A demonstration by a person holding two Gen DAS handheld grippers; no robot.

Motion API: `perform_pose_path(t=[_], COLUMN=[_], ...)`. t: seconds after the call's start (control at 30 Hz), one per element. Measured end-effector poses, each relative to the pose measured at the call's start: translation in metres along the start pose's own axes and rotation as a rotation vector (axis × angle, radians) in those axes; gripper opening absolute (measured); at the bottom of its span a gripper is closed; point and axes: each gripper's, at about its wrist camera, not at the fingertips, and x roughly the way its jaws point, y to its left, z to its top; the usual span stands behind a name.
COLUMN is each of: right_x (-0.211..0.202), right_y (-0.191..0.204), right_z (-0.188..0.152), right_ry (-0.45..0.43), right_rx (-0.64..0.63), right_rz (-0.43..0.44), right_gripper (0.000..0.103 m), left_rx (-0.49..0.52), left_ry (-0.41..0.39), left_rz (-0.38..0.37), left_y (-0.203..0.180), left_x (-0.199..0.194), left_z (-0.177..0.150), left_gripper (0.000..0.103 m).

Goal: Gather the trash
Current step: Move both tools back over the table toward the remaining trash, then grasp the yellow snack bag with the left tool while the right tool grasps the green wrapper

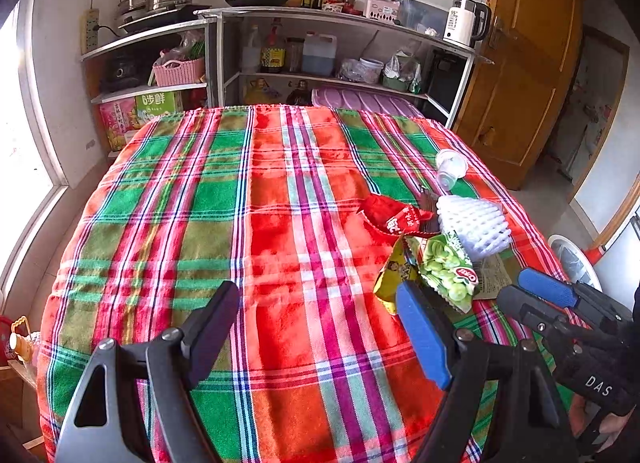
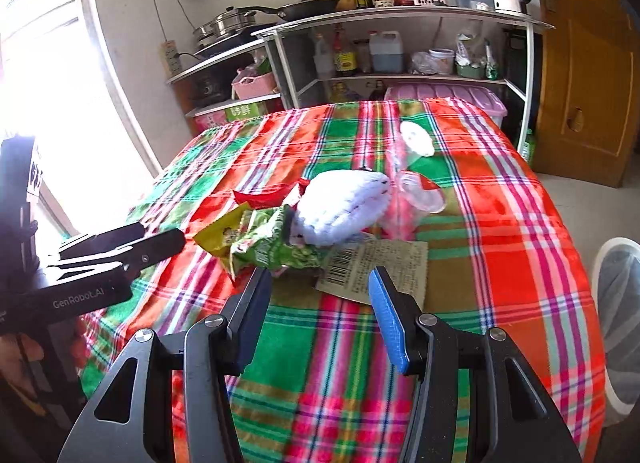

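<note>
A heap of trash lies on the plaid tablecloth [image 1: 280, 223]: a red wrapper [image 1: 396, 219], a white foam fruit net [image 1: 474, 227], a green snack bag [image 1: 444, 271], a clear plastic cup [image 1: 450, 169] and a paper label [image 1: 494, 275]. My left gripper [image 1: 320, 303] is open over bare cloth, just left of the snack bag, with nothing between its fingers. In the right wrist view my right gripper [image 2: 320, 283] is open and empty. It stands just short of the barcode label [image 2: 380, 267] and the snack bag [image 2: 272, 243]. The foam net [image 2: 344, 207] and the cup [image 2: 420, 191] lie behind them.
A white bin with a clear liner [image 2: 620, 323] stands on the floor off the table's right edge. Metal kitchen shelves [image 1: 320, 15] with pans, bottles and a kettle [image 1: 464, 23] stand behind the table. At the right is a wooden door [image 1: 532, 63], at the left a bright window.
</note>
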Motion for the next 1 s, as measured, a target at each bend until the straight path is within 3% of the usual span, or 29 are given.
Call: perform_pose_path(t=[0.1, 0.23, 0.4, 0.47, 0.6, 0.67, 0.8, 1.0], right_x=[0.006, 0.009, 0.012, 0.023, 0.038, 0.036, 0.026, 0.019], right_y=[0.005, -0.007, -0.008, -0.003, 0.007, -0.001, -0.022, -0.054], right_z=[0.004, 0.008, 0.017, 0.021, 0.015, 0.010, -0.001, -0.005], right_ry=[0.004, 0.007, -0.006, 0.030, 0.087, 0.105, 0.115, 0.105], right_rx=[-0.006, 0.028, 0.067, 0.068, -0.034, -0.021, -0.033, 0.090], right_rz=[0.012, -0.050, 0.007, 0.023, -0.104, -0.109, -0.221, -0.161], right_gripper=[0.052, 0.052, 0.052, 0.052, 0.052, 0.052, 0.052, 0.052], left_rx=[0.007, -0.013, 0.005, -0.005, -0.006, -0.005, 0.011, 0.020], left_ry=[0.001, 0.006, 0.018, 0.024, 0.035, 0.040, 0.041, 0.061], left_rz=[0.001, -0.029, -0.033, -0.037, -0.028, -0.040, -0.063, -0.057], left_y=[0.002, 0.004, -0.002, 0.000, 0.001, -0.001, -0.008, -0.014], left_x=[0.002, 0.007, 0.013, 0.014, 0.016, 0.017, 0.020, 0.029], left_z=[0.000, 0.003, 0.004, 0.003, 0.002, 0.002, 0.003, 0.005], left_gripper=[0.082, 0.082, 0.082, 0.082, 0.082, 0.082, 0.082, 0.082])
